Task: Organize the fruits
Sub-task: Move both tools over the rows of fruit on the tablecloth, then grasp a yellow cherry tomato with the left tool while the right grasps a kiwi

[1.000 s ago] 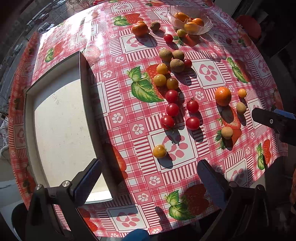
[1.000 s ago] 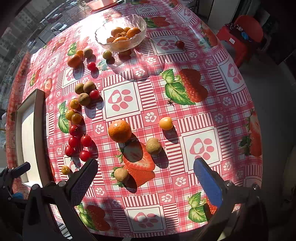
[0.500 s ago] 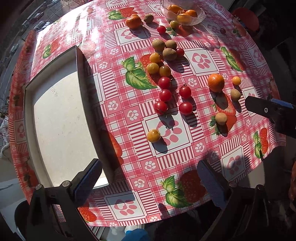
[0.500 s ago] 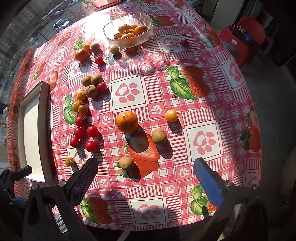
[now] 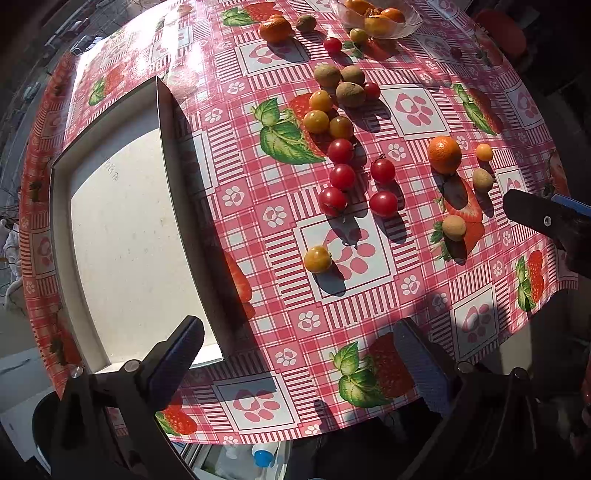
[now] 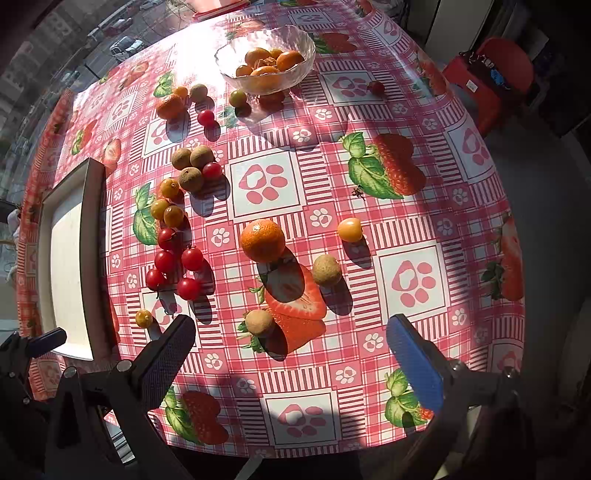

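Fruits lie loose on the strawberry-print tablecloth (image 5: 354, 317): several red cherry tomatoes (image 5: 341, 176) (image 6: 192, 258), yellow tomatoes (image 5: 317, 259) (image 6: 349, 229), brown longans (image 5: 453, 228) (image 6: 325, 270) and an orange (image 5: 444, 154) (image 6: 263, 240). A glass bowl (image 6: 225, 59) (image 5: 410, 27) at the far side holds oranges. An empty white tray (image 5: 129, 236) (image 6: 70, 273) sits at the left. My left gripper (image 5: 299, 354) is open and empty near the front edge by the tray. My right gripper (image 6: 291, 350) is open and empty, near a longan (image 6: 259, 322).
Another orange (image 6: 170, 106) and a longan (image 6: 198, 92) lie near the bowl. A lone red tomato (image 6: 376, 87) sits far right. A red stool (image 6: 491, 77) stands beyond the table's right edge. The right gripper's finger (image 5: 546, 219) shows at the right of the left wrist view.
Both grippers have drawn back toward the front edge of the table, so the fruits sit farther up the views. Both stay open and empty.
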Motion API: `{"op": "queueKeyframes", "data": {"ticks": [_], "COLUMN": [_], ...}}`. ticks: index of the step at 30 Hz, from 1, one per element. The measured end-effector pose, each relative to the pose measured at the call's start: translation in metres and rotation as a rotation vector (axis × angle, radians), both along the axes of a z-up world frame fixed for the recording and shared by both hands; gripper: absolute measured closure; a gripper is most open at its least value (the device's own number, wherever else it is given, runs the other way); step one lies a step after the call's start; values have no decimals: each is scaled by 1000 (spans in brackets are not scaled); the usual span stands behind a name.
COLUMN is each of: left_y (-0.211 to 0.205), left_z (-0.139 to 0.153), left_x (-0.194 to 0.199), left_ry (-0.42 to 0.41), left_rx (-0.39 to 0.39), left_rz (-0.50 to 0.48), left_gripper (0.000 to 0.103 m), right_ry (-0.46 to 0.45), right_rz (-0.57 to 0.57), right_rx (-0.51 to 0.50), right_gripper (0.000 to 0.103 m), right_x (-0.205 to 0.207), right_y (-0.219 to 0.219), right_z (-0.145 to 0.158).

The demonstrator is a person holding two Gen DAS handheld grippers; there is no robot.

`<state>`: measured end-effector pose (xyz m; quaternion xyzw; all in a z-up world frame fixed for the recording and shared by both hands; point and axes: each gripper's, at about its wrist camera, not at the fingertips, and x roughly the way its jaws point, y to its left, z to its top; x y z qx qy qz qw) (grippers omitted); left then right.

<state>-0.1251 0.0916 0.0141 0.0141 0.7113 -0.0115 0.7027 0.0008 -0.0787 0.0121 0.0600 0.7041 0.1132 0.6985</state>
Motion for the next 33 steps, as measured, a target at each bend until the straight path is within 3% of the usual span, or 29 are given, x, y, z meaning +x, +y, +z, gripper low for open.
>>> {"op": "queueKeyframes", "data": {"ticks": [24, 33], "left_y": [9, -19], "left_z": [-19, -46], "left_x": [-3, 10], "left_ry": [-5, -36], "left_rx": [12, 10], "left_rz": [33, 5], "left_gripper": [0, 0], "right_ry": [61, 127], "right_rz": [7, -24], "right_rx": [-2, 8], "right_gripper": [0, 0], "right_x": [-14, -20], "right_y": [-6, -12], "right_z": [-16, -40]}}
